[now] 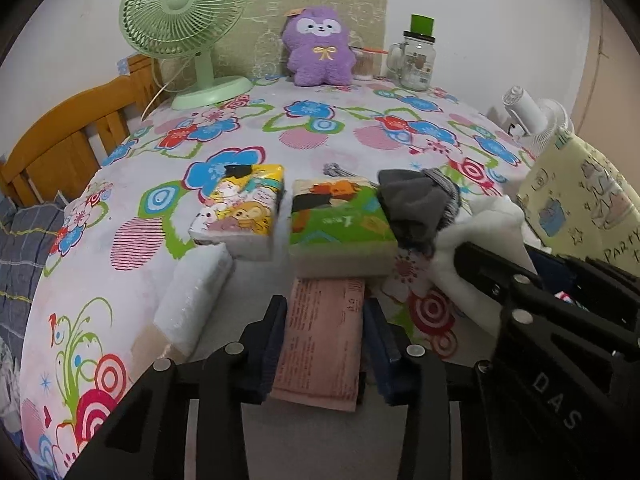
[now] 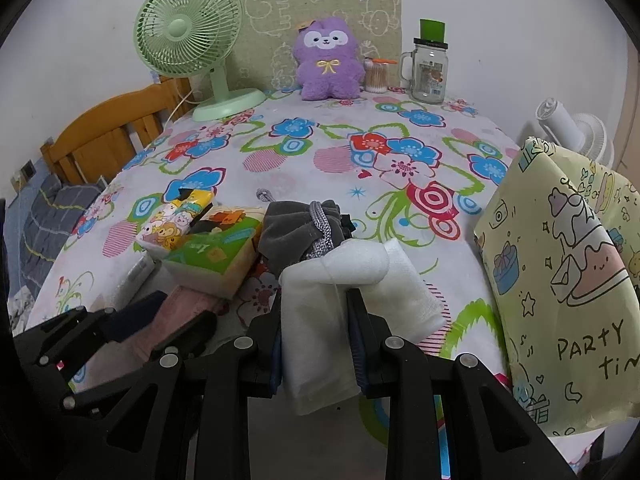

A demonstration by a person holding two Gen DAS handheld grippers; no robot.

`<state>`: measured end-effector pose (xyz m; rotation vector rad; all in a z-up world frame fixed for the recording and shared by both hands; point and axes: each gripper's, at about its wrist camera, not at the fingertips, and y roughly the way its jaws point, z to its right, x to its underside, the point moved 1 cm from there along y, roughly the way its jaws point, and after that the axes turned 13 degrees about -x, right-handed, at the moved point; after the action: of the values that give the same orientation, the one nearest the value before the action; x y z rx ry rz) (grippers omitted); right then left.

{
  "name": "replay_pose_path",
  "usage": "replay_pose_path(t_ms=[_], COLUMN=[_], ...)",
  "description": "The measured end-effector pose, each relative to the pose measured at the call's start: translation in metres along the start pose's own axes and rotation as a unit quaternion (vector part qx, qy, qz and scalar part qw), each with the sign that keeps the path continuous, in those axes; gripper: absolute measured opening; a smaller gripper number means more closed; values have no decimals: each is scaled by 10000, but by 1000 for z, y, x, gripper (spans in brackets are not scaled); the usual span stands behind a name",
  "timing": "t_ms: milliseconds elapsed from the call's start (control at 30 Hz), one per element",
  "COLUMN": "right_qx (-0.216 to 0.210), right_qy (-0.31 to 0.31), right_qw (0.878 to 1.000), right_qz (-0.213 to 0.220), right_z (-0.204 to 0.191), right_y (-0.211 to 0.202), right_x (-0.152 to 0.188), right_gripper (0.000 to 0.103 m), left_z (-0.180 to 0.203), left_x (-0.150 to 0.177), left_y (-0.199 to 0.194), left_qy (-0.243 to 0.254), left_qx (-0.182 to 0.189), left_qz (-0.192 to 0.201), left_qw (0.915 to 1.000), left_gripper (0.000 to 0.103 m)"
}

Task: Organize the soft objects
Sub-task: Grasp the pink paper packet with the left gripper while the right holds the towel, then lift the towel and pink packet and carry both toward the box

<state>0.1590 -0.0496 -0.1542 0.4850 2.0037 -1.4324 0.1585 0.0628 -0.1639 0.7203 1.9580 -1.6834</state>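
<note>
Two pairs of tongs worked side by side over the counter (image 2: pixel 328 160), which lay under a white cloth printed with blue, red and green flowers. Largest beside us stood the pale yellow cartoon-printed gift bag (image 2: pixel 560 280) at the right edge, the likely home for the soft things, we judged. Next came the two plastic-wrapped tissue packs near the middle, the yellow cartoon one (image 1: pixel 240 208) and the green one (image 1: pixel 340 224), just beside each other, with the grey velvet drawstring pouch (image 2: pixel 300 228) touching the green pack's right end. Our right tongs (image 2: pixel 316 340) were clamped on the folded white foam-like sheet (image 2: pixel 320 312), its top flopping over toward the pouch. Our left tongs (image 1: pixel 324 336) had closed on the flat pink printed packet (image 1: pixel 320 336), which lay just in front of the green pack; the pads pressed both long edges. To do this well, we reckoned, the left grip should stay firm without crumpling the thin packet, lift straight up before travelling so it cleared the green pack, and keep well apart from the right tongs alongside.
</note>
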Motion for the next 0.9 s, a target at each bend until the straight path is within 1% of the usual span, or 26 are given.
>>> replay_pose_path(t_ms=[200,333,700,900], right_qx=[-40,-71,-158,-199], right_qy=[-11,-6,-18,2], right_qw=[10000,9999,9989,9982], right_qz=[69,145,443,564], right_z=[0,2,3,2], right_y=[-10,-21,-53,-68], right_x=[4,7,6,1], right_gripper=[30,30,30,30], left_z=[10,16,27,32], left_x=[5,7,6,1], left_y=[-10,-21,-54,-73], left_qy=[-13,-71,-112,-27], left_qx=[203,267,247,192], left_qz=[-64,15,311,492], left_qw=[9998,9996,9991,9986], left_gripper=[38,38,38,38])
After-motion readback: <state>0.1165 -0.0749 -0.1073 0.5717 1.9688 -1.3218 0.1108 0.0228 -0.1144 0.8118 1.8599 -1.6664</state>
